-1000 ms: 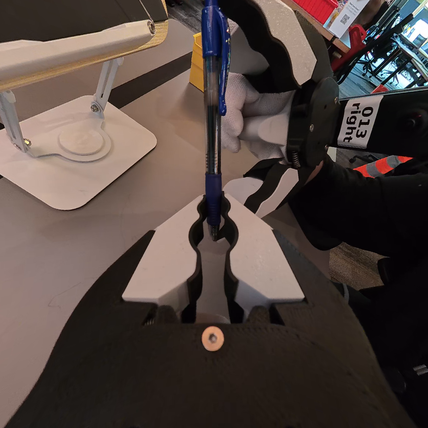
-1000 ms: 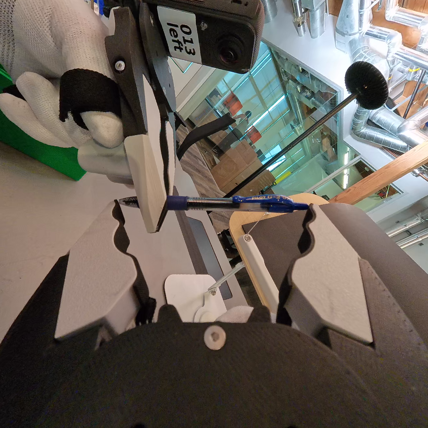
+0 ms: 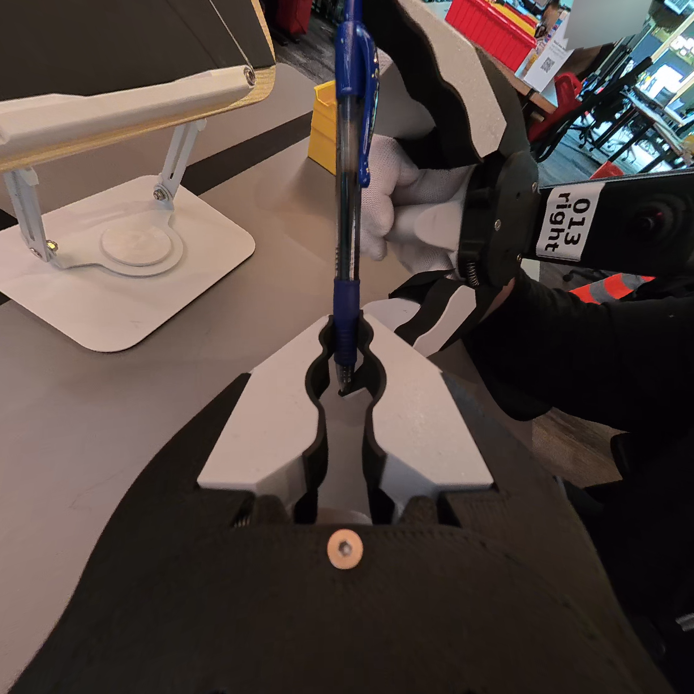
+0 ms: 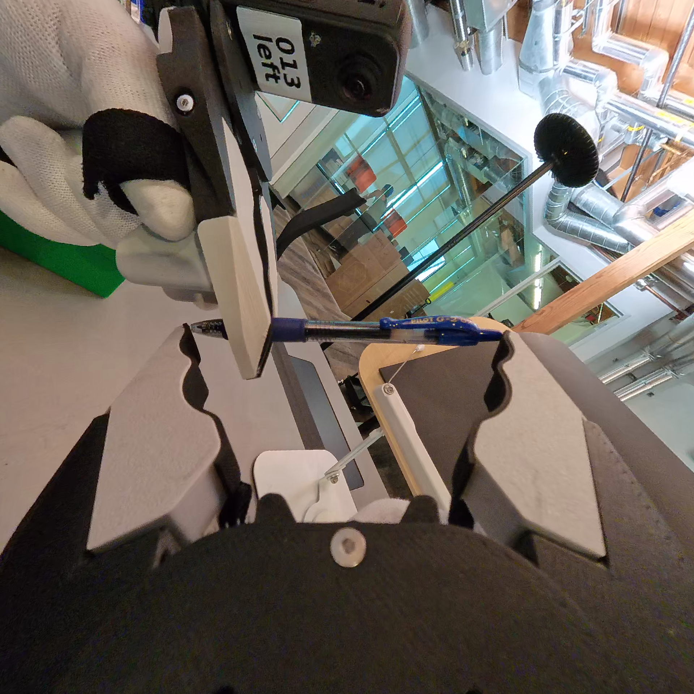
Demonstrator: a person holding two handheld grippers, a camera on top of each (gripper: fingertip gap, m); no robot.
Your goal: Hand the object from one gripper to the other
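Note:
A blue pen (image 3: 349, 187) with a clear barrel stands upright in my left gripper (image 3: 347, 326), which is shut on its rubber grip near the tip. In the right wrist view the pen (image 4: 375, 330) lies across the frame, held by the left gripper (image 4: 259, 338). My right gripper (image 4: 345, 334) is wide open, and the pen spans the gap between its two fingertips. The pen's point is by the left fingertip (image 4: 187, 349) and its clip end by the right fingertip (image 4: 503, 360). I cannot tell whether they touch. White-gloved hands hold both grippers.
A white stand (image 3: 124, 244) carrying a dark board with a wood edge sits on the grey table (image 3: 75, 413) at the left. A yellow bin (image 3: 323, 127) stands behind the pen. A green bin (image 4: 56, 259) shows in the right wrist view. A red crate (image 3: 488, 26) is far back.

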